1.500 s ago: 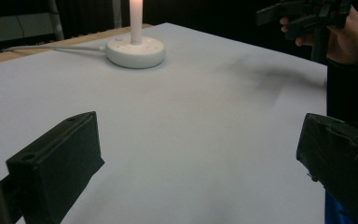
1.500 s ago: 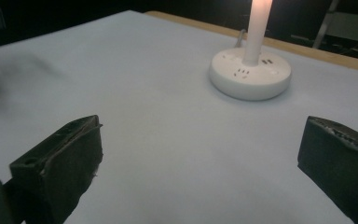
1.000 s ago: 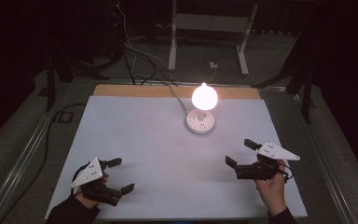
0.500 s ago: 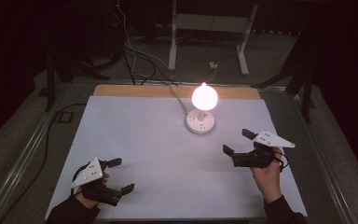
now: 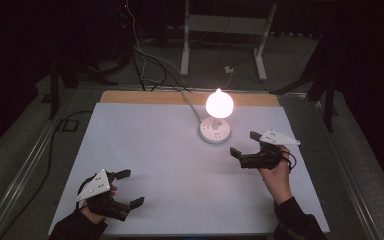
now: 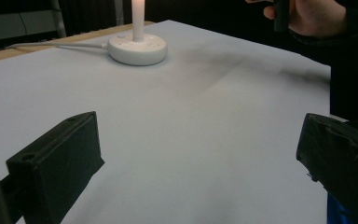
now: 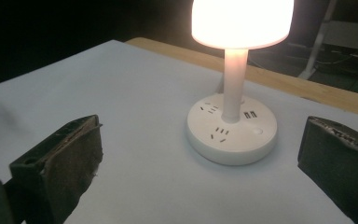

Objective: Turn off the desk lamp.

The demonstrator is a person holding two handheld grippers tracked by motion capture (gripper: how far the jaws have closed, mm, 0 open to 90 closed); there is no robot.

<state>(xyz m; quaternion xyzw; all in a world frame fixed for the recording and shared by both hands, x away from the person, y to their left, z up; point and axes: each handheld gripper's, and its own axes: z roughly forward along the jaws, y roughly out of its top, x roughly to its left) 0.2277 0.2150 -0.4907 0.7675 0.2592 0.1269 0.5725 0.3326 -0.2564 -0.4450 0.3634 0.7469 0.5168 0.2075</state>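
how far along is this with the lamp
Early. The lamp is lit and stands untouched on the table. In hand: the right gripper, jaws open, is held just short of the lamp's base, aimed at it. The left gripper rests open at the near left corner. Left to do: reaching the base, perhaps its small button; nothing is gripped or pressed yet.
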